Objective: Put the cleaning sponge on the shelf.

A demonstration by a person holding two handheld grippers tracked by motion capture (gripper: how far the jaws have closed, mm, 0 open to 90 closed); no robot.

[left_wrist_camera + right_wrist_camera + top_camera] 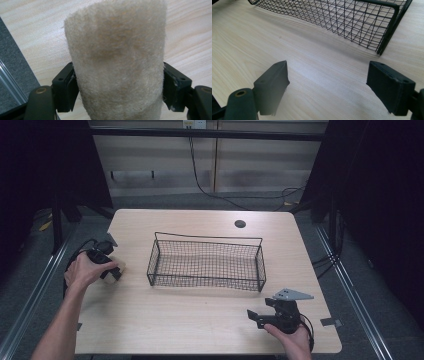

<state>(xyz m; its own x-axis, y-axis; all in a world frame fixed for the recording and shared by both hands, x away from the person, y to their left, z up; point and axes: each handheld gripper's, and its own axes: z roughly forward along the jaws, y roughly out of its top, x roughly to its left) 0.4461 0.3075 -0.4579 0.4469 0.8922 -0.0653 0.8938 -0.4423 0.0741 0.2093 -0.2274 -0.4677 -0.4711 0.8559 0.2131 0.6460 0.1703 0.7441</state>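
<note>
A beige fuzzy roll (pixel 117 62) stands between the jaws of my left gripper (pixel 118 90), which is shut on it. In the high view the left gripper (pixel 111 270) sits at the table's left side, with the beige roll (pixel 120 266) showing at its tip. A black wire basket (pixel 206 262) stands in the middle of the table and looks empty. My right gripper (pixel 255 316) rests near the front right edge, jaws wide apart and nothing between them. In the right gripper view the basket's near corner (pixel 384 37) lies ahead of the open right gripper (pixel 337 87).
The light wooden table (pixel 200 320) has a round cable hole (pixel 240 224) at the back. Grey floor and metal rails flank it on both sides. A bit of tape (pixel 331 322) marks the front right corner.
</note>
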